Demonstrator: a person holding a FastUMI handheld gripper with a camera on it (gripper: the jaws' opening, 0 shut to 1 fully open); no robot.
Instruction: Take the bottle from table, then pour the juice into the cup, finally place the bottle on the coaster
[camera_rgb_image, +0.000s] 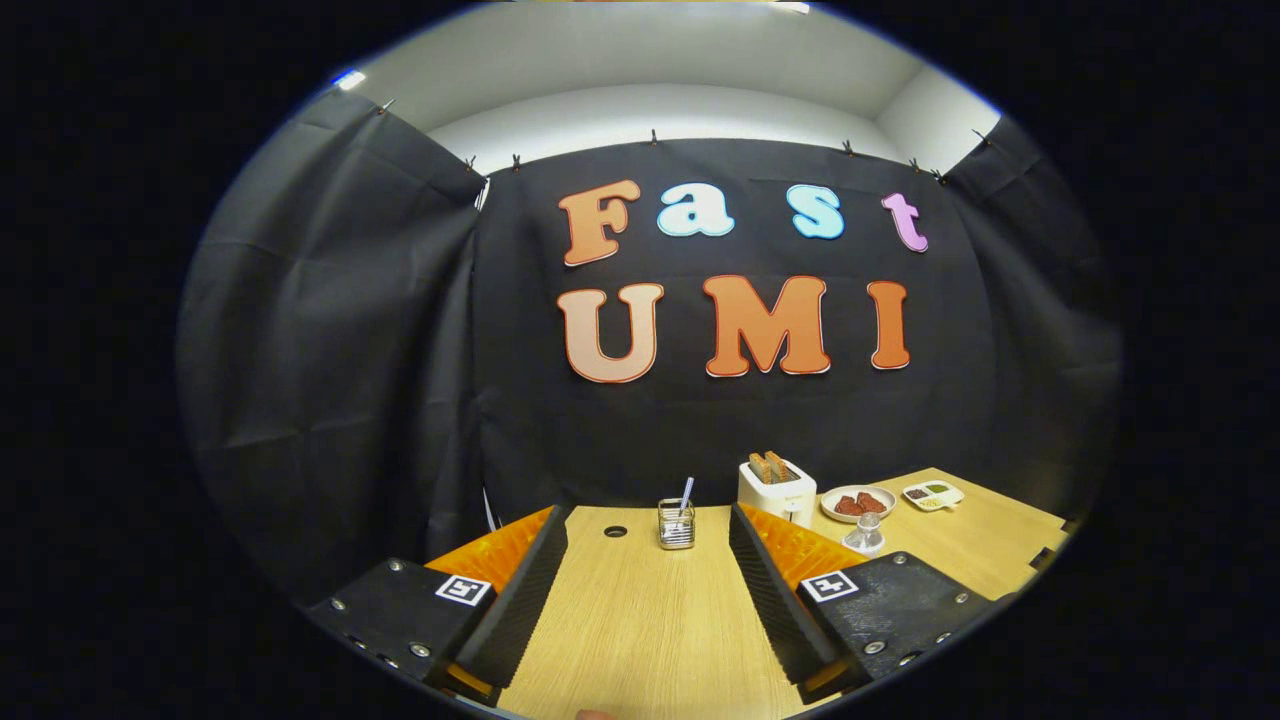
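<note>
My gripper stands open above the wooden table, its two black-padded fingers wide apart with only bare tabletop between them. Just beyond the right finger stands a small clear glass vessel with a narrow neck, possibly the bottle or the cup; I cannot tell which.
At the back of the table stand a wire holder with a straw-like stick, a white toaster with toast, a plate of dark food and a small divided dish. A round hole sits in the tabletop near the left finger.
</note>
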